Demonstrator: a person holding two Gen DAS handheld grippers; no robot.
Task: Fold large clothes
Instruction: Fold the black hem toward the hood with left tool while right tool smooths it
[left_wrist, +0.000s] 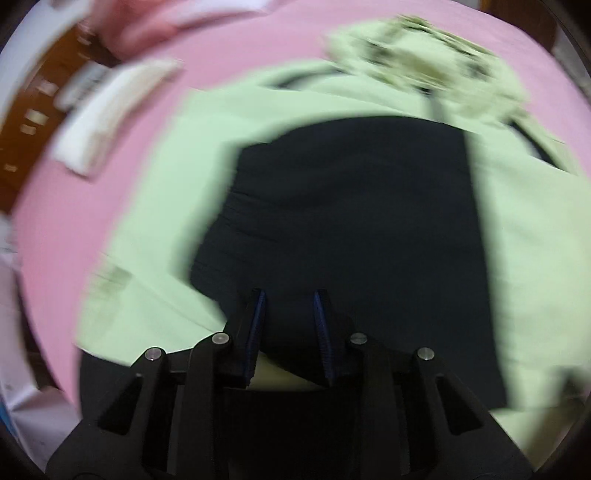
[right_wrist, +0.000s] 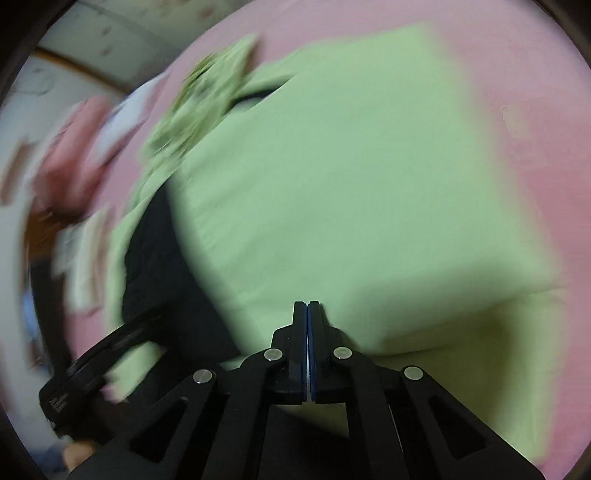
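Left gripper (left_wrist: 290, 295) hung jaws apart over black cloth (left_wrist: 351, 221) on green garment (right_wrist: 351, 184); right gripper (right_wrist: 307, 306) pinched closed, empty, above pink bed (right_wrist: 535, 92).

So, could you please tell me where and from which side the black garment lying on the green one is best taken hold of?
Probably at the black garment's near edge, coming from above on the side nearest the left tool. That hem lies flat and exposed over the green garment, so one layer can be pinched alone. Blur hides finer folds.
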